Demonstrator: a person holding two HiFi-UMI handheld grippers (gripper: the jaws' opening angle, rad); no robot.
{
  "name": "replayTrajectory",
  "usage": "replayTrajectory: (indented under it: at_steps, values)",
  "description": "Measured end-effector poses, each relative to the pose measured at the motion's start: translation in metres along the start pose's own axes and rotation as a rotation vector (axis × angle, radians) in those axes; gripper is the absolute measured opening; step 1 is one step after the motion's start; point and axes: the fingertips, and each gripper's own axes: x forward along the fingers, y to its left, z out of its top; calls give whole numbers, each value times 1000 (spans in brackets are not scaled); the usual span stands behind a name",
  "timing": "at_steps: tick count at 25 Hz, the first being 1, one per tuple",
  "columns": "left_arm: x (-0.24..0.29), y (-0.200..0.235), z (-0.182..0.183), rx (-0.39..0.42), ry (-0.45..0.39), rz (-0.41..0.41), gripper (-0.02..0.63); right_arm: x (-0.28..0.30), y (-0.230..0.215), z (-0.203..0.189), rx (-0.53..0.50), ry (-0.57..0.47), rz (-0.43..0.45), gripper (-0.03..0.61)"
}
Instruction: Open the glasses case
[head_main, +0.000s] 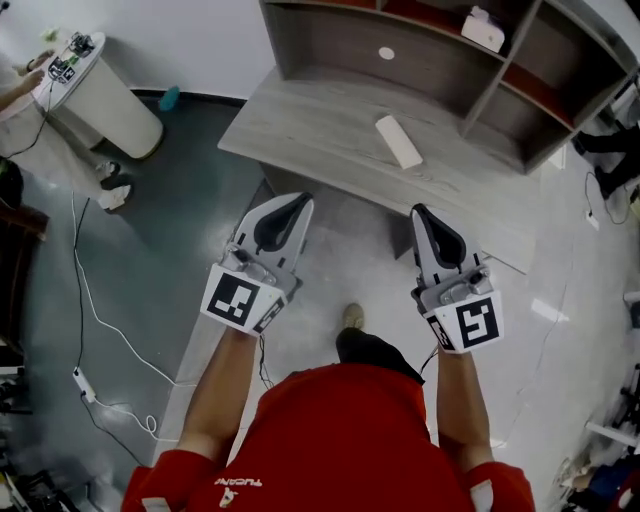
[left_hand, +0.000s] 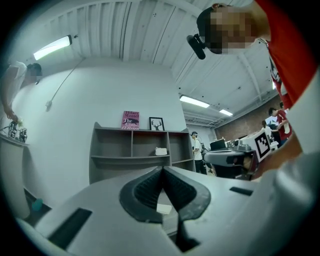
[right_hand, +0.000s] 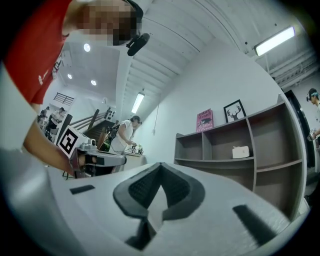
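Just below the meeting fingertips of the left gripper (left_hand: 162, 170), its pads (left_hand: 145, 192) are hiding all but a scrap of a white thing (left_hand: 164, 208), leaving too little to tell what it is; well ahead of those fingers, the shelf unit (head_main: 330, 50) is running off the head view's top edge; a white object (right_hand: 240, 152) inside it is showing too small to identify; far left of the fingers, small items (head_main: 72, 52) on a round stand (head_main: 110, 105) are blurring together, and a person (head_main: 20, 125) beside it is being cut off by the edge.

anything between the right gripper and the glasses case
No, in the head view only bare desk top lies between the right gripper and the white glasses case.
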Motion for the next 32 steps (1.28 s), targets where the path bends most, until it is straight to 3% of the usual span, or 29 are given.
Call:
replayTrajectory:
  at_steps: [5, 15, 32]
  values:
    - [55, 25, -13, 2, 20, 1, 9, 38, -46, -21, 14, 15, 5, 5]
    - [117, 53, -47, -15, 80, -46, 9, 73, -89, -53, 24, 76, -45, 5]
    - [247, 114, -154, -27, 163, -319, 11, 157, -159, -135, 5, 254, -232, 5]
